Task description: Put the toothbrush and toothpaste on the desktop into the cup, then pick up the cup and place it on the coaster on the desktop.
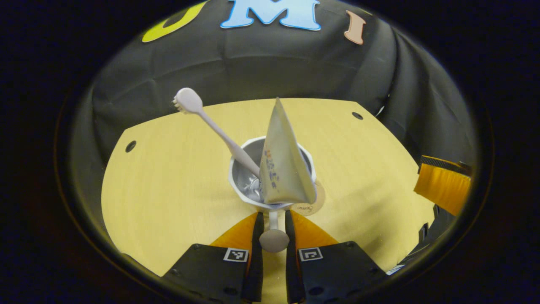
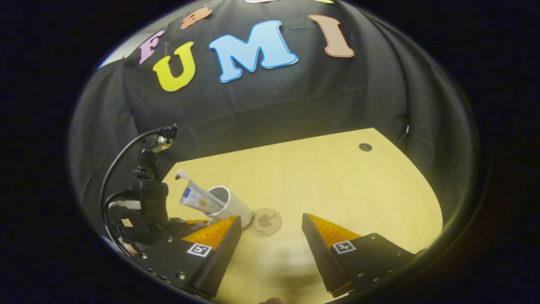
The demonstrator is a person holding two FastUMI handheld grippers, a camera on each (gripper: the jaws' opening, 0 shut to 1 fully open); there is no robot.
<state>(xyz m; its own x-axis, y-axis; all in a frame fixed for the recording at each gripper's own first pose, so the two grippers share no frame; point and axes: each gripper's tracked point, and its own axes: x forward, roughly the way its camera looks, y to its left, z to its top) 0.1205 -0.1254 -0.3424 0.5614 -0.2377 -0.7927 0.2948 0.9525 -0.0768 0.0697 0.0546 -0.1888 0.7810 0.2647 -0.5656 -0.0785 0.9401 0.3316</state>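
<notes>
A white cup [image 1: 253,198] holds a pale toothbrush [image 1: 211,124], head up and leaning left, and a grey toothpaste tube [image 1: 282,160]. My left gripper [image 1: 273,215] is shut on the cup's handle [image 1: 274,240], which ends in a round knob. A round cork coaster [image 1: 314,202] peeks out from behind the cup's lower right side. In the right gripper view the cup [image 2: 232,204] leans with its base at the left edge of the coaster [image 2: 265,221]; I cannot tell if they touch. My right gripper [image 2: 271,218] stands open, off to the side above the table.
The yellow wooden tabletop [image 1: 168,190] has small dark holes near its back corners [image 1: 130,146]. Black cloth walls it in behind and at the sides. My right gripper's orange finger [image 1: 443,185] shows at the right edge of the left gripper view.
</notes>
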